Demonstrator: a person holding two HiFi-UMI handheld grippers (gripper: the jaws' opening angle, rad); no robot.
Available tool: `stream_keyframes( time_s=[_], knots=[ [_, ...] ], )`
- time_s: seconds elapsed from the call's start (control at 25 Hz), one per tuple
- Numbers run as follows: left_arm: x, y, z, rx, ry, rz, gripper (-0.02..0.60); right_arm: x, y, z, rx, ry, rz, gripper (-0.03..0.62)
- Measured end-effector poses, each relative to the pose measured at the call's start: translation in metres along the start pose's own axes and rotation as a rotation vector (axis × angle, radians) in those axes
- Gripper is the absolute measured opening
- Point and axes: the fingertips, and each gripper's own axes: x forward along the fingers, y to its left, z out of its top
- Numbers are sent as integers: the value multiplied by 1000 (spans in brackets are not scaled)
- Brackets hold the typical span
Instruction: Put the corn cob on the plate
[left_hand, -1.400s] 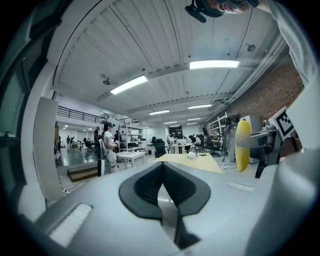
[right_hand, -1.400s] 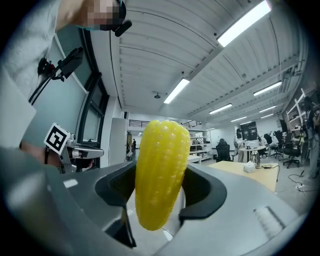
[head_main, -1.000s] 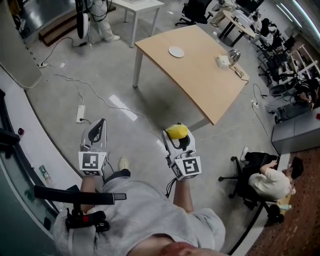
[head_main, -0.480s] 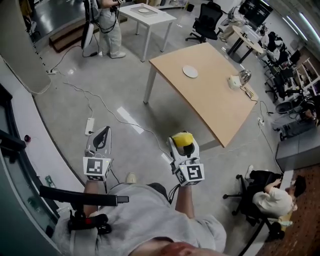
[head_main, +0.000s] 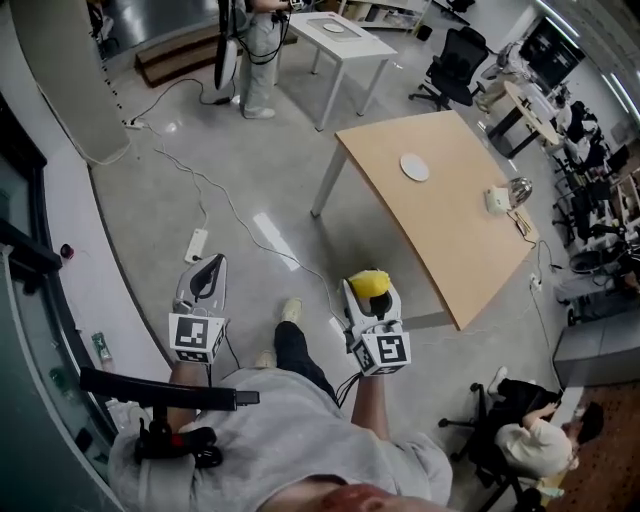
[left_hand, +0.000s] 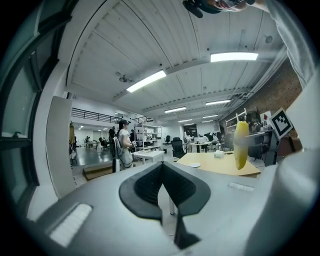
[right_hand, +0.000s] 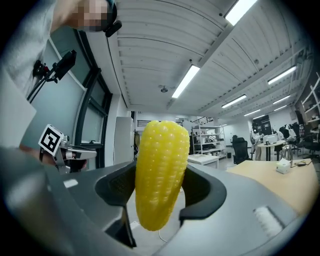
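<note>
A yellow corn cob (right_hand: 159, 172) stands upright between the jaws of my right gripper (right_hand: 159, 200), which is shut on it. From the head view the corn cob (head_main: 368, 283) sits at the tip of the right gripper (head_main: 370, 296), held over the floor short of the wooden table (head_main: 470, 240). A small white plate (head_main: 414, 166) lies on that table, far ahead. My left gripper (head_main: 203, 274) hangs to the left over the floor, jaws closed with nothing in them. In the left gripper view the corn cob (left_hand: 241, 144) and the plate (left_hand: 195, 164) show at the right.
A white power strip (head_main: 196, 244) and cable (head_main: 235, 220) lie on the floor ahead. A person (head_main: 260, 40) stands by a white table (head_main: 343, 34) far off. A white box (head_main: 497, 200) and a metal object (head_main: 520, 189) sit on the wooden table. Office chairs (head_main: 452, 67) stand beyond.
The view has moved forward and turned: the wooden table and plate have shifted rightward in the head view. Both grippers keep their pose, the right one still holding the corn cob.
</note>
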Motion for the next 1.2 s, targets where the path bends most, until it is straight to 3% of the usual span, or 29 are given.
stream_keyframes(
  time_s=[0.4,1.2],
  knots=[
    [56,38,5,0,-13,85,20,88,-29,-1,8,-29,67,272],
    [255,40,28,61,3,29,20,215,-170,-10,50,-35,7,272]
  ],
)
